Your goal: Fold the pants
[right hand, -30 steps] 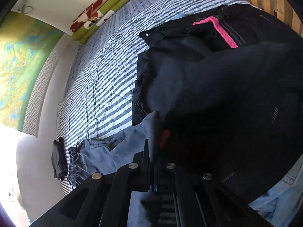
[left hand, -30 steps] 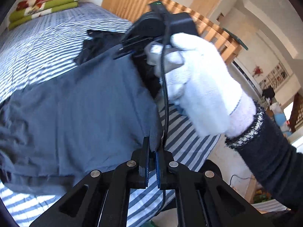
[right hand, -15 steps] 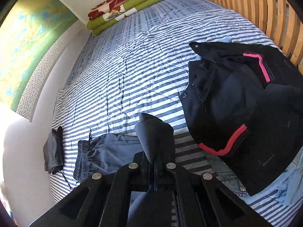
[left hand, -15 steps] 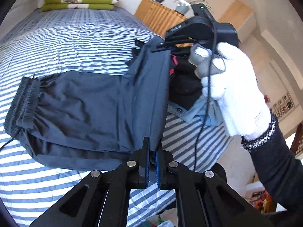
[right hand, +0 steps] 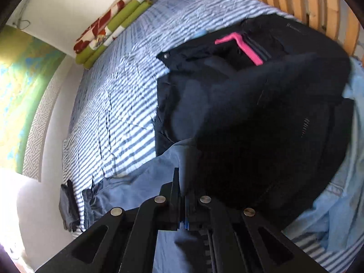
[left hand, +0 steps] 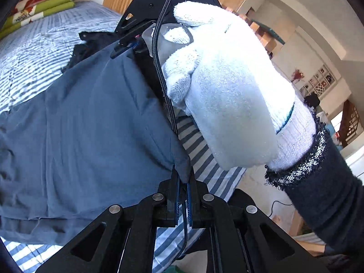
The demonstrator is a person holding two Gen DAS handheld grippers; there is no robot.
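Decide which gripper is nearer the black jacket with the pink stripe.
Right. The right gripper is beside the black jacket; the left gripper is farther back, with grey pants between.

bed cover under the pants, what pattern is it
Blue and white stripes on the quilted bed cover, clearest in the right wrist view.

Daylight fills both fisheye views, with black vignette corners and bowed edges. The white glove (left hand: 227, 95) beyond the left gripper (left hand: 182, 186) glares, nearly blown out. Right of the right gripper (right hand: 182, 186), the black jacket (right hand: 261, 125) sinks into detailless, slightly motion-blurred shadow.
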